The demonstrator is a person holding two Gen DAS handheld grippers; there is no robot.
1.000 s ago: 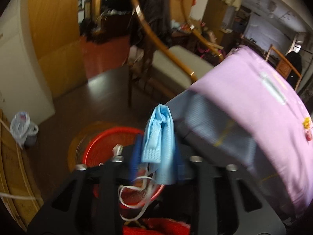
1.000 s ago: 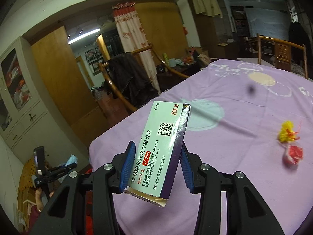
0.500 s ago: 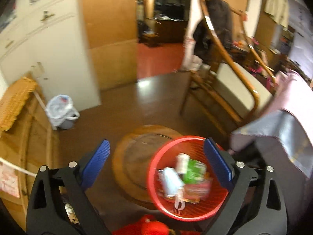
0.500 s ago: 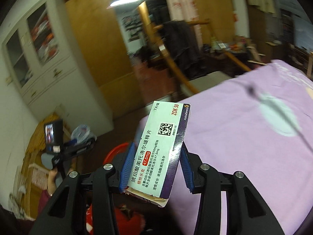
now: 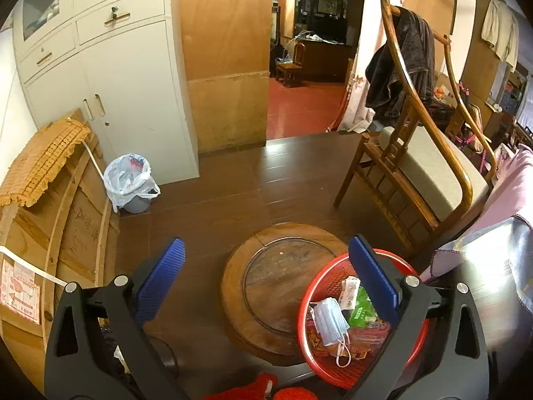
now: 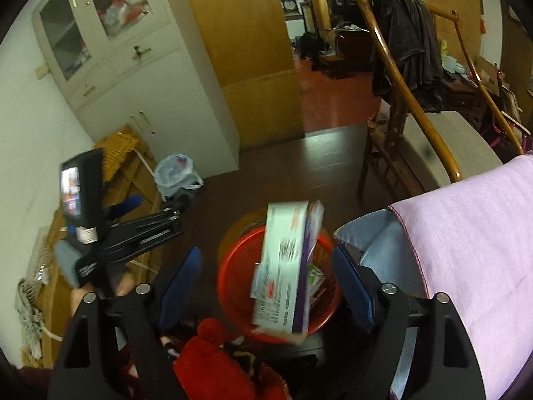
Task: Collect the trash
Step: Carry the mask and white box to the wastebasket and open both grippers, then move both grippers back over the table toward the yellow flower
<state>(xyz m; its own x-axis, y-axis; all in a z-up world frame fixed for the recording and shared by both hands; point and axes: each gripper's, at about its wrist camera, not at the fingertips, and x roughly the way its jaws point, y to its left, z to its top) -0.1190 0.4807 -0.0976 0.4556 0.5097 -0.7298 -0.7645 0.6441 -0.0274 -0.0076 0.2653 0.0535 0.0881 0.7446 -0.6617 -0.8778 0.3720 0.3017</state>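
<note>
A red plastic basket stands on the floor at the lower right of the left wrist view. In it lie a blue face mask, a green packet and other wrappers. My left gripper is open and empty above the floor, left of the basket. In the right wrist view my right gripper is open. A white and purple medicine box is blurred, loose between the jaws, right over the red basket.
A round wooden stool stands beside the basket. A wooden chair and the table with a purple cloth lie to the right. A small bin with a white bag stands by the white cabinet. My left gripper shows in the right wrist view.
My left gripper let go of the blue mask, which now lies in the basket. My right gripper swung from the table to over the basket and opened; the medicine box is falling.
</note>
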